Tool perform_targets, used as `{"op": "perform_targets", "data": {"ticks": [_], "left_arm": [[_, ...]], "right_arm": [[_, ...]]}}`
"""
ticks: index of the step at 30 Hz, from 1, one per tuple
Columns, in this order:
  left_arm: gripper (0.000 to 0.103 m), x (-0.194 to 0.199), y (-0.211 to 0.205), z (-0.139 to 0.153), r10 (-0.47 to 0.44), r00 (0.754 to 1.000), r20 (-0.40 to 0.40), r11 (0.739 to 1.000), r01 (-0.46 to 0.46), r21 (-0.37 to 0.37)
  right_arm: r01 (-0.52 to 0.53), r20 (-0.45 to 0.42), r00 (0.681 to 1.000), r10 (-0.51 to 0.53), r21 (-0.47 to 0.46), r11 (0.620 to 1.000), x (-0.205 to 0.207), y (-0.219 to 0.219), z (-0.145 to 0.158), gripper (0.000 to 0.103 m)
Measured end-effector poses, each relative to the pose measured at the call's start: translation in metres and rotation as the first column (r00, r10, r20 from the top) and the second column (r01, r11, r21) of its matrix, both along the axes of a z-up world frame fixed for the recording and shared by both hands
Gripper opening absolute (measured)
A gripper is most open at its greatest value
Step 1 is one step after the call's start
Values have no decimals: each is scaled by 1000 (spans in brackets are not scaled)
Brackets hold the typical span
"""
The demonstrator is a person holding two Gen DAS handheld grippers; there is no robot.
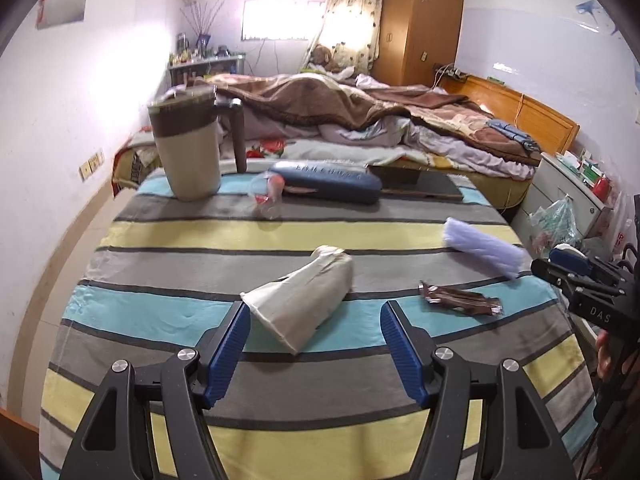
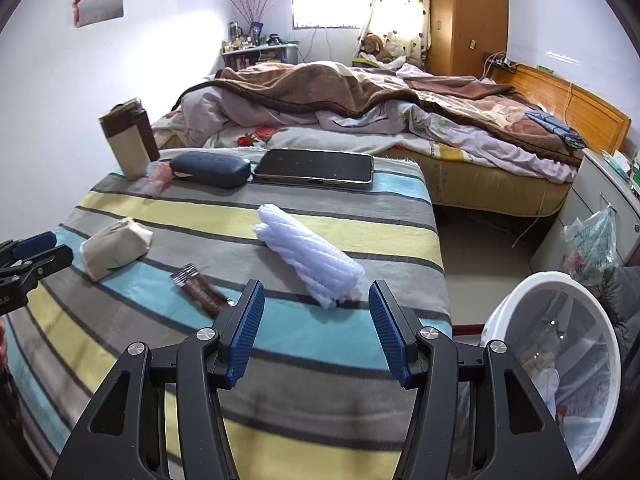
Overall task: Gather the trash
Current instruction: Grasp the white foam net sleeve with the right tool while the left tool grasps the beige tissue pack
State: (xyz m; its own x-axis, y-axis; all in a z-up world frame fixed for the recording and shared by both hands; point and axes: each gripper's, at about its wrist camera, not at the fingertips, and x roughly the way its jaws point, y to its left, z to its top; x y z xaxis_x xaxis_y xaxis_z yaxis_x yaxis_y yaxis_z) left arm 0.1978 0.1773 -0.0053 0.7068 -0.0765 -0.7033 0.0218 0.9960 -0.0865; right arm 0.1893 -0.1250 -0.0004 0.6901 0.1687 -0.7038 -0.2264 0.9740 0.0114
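**A:** Start at the jaws. How do they stand?

**B:** Both pairs are spread wide and hold nothing. The left gripper (image 1: pixel 314 338) hangs low over the striped worktop (image 1: pixel 280 432), and the crumpled beige paper bag (image 1: pixel 304 304) lies straight ahead, its near end reaching in between the jaws. As far as I can tell, neither pad touches it.

**A:** And the right?

**B:** The right gripper (image 2: pixel 316 322) has the white foam net sleeve (image 2: pixel 308 252) just ahead of its jaws, the near end about level with their tips. Left of those jaws lies the brown snack wrapper (image 2: pixel 202 290), flat on the cloth. Down to the right, beside the worktop, stands the white bin (image 2: pixel 560 360), already lined and holding a few scraps (hard to say what).

**A:** Further out?

**B:** Beyond the left jaws a clear plastic bottle (image 1: pixel 268 196) lies on its side near the tan jug (image 1: pixel 190 144). That bottle looks like trash too. The glasses case (image 2: pixel 210 168) and phone (image 2: pixel 316 170) I'd leave alone.

**A:** So which step is this?

**B:** Approach, I judge, with nothing gripped yet and several pieces left. Next, each pair needs to ease forward until its piece sits well between the pads, then close gently since bag and foam both squash, and carry it across to the bin.
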Motion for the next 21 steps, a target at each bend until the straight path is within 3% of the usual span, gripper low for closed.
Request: {"op": "perform_targets", "data": {"ticks": [3, 7, 10, 14, 21], "left_arm": [[67, 9, 3, -5, 10, 1000, -6, 999, -10, 53], [67, 23, 6, -11, -9, 999, -34, 997, 11, 71], [67, 30, 5, -14, -33, 999, -40, 995, 37, 94], [67, 40, 7, -20, -52, 997, -65, 997, 55, 50], [67, 53, 3, -35, -75, 992, -106, 995, 81, 50]], "right_arm": [[-7, -6, 1000, 7, -19, 1000, 10, 5, -3, 56], [-52, 11, 999, 52, -71, 996, 19, 14, -6, 56], [-63, -12, 998, 62, -55, 997, 30, 13, -9, 56], [-76, -36, 997, 75, -41, 996, 44, 12, -15, 56], [-126, -94, 988, 119, -73, 989, 54, 24, -30, 56]]}}
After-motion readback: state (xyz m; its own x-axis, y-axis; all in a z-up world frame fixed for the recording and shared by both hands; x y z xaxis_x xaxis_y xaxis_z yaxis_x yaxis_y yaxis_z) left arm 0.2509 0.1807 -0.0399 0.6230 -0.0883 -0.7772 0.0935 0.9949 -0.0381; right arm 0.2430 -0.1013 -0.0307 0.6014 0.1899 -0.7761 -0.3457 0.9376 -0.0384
